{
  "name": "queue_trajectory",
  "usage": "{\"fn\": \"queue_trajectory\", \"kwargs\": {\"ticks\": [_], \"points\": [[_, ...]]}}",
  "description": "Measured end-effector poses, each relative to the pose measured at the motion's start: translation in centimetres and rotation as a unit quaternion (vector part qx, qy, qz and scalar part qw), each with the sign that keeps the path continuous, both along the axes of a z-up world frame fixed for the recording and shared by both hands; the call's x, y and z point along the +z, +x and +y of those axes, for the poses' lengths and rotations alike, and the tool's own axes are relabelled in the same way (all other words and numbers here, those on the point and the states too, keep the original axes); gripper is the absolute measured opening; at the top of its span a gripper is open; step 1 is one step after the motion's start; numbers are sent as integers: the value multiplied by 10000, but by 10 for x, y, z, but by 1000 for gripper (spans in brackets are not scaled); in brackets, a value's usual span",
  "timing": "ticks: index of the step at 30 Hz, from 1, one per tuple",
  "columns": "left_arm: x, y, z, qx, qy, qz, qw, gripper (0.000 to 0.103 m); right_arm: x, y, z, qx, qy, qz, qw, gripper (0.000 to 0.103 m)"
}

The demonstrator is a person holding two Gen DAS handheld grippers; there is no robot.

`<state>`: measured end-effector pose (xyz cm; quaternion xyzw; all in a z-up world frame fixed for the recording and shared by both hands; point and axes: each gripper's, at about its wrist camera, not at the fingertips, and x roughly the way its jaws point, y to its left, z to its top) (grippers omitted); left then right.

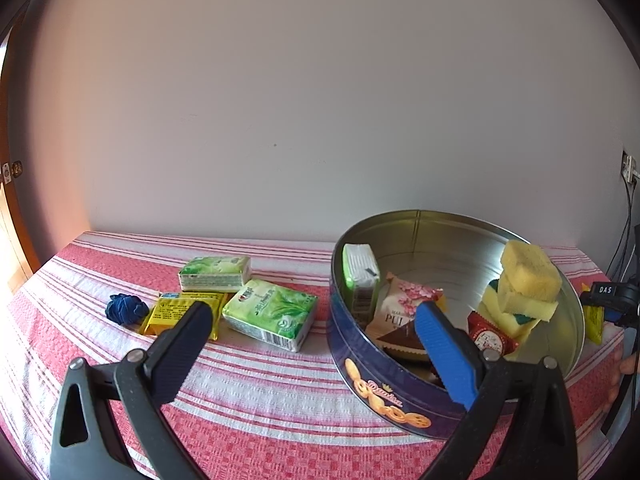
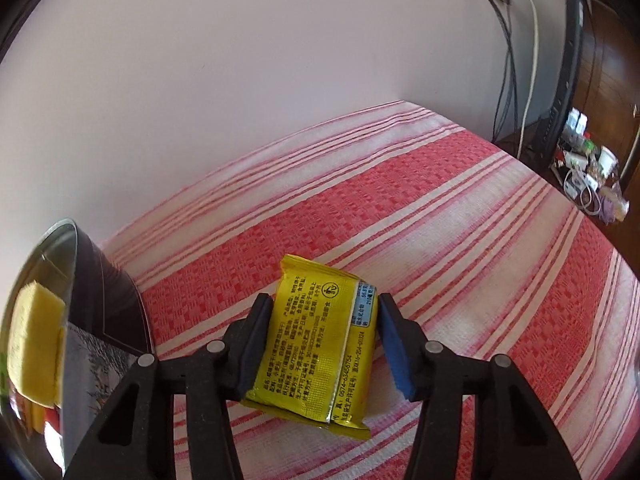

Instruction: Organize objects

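Note:
A round blue cookie tin stands open on the striped cloth and holds a green tissue pack, snack packets and yellow sponges. My left gripper is open and empty, its right finger over the tin's near rim. Left of the tin lie two green tissue packs, a yellow packet and a dark blue cloth ball. My right gripper is shut on another yellow snack packet, held just above the cloth to the right of the tin.
The red and white striped cloth covers the table up to the plain wall. Cables hang down the wall at the right. A cluttered low shelf stands beyond the table's right edge.

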<state>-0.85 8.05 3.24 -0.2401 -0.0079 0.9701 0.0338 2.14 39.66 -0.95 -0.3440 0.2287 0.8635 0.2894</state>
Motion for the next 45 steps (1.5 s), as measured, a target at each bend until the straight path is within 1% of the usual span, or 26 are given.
{"fn": "queue_trajectory", "kwargs": {"ticks": [2,4,7,11,13,14,16,18,19,20,21,22,23,24,26,28,29,31,33,35,37,40,45], "points": [[0,-1,-2,40,19,-8,10000,102,11,11,1,-139,52,291,9995,55],[-1,-3,-3,81,34,-36,10000,102,22,18,4,-94,-62,762,9970,54],[0,-3,-6,130,52,-32,9999,102,38,23,-16,355,-222,1420,9890,54],[1,-3,-8,164,67,-16,9998,102,56,10,-60,1209,-296,1882,9742,54],[2,-4,-9,190,76,-22,9998,102,64,6,-85,1585,-61,2003,9668,54],[1,-5,-10,202,84,-33,9998,102,66,4,-97,1806,-43,2065,9616,54],[0,-6,-10,219,88,-60,9997,102,66,-2,-115,2248,-202,2116,9509,53],[0,-7,-11,236,78,-66,9997,102,59,-16,-134,2782,-405,2028,9380,54],[1,-7,-12,237,80,-68,9997,102,54,-22,-143,2944,-366,1956,9347,55],[1,-7,-13,234,87,-65,9997,102,51,-25,-152,3016,-211,1886,9344,55],[2,-7,-14,233,97,-58,9997,102,50,-27,-160,3044,27,1807,9352,61],[2,-7,-15,235,108,-51,9997,102,50,-28,-166,3040,292,1736,9363,72],[3,-7,-16,232,115,-45,9997,102,52,-28,-169,3015,533,1723,9363,77],[3,-7,-16,232,113,-44,9997,102,53,-26,-166,2925,755,1809,9360,81],[2,-8,-17,267,75,-36,9996,102,58,-14,-161,2582,1071,2140,9360,82],[1,-9,-17,313,8,-30,9995,102,58,0,-151,2205,1175,2451,9367,92],[1,-10,-17,329,-20,-36,9995,102,55,4,-149,2021,1179,2519,9390,97],[1,-11,-19,364,-41,-48,9993,102,48,6,-149,1875,1192,2510,9421,97],[1,-12,-21,393,-37,-55,9992,102,43,3,-155,1907,1404,2386,9418,97],[2,-11,-23,404,-40,-54,9992,102,40,7,-165,1934,1663,2373,9374,97],[1,-11,-24,428,-62,-37,9991,102,40,10,-174,2000,1789,2456,9315,97],[1,-11,-28,431,-79,-51,9990,102,39,15,-187,2084,1835,2521,9270,97],[1,-11,-47,500,-47,-43,9987,102,35,17,-212,2231,1783,2520,9246,97]]}}
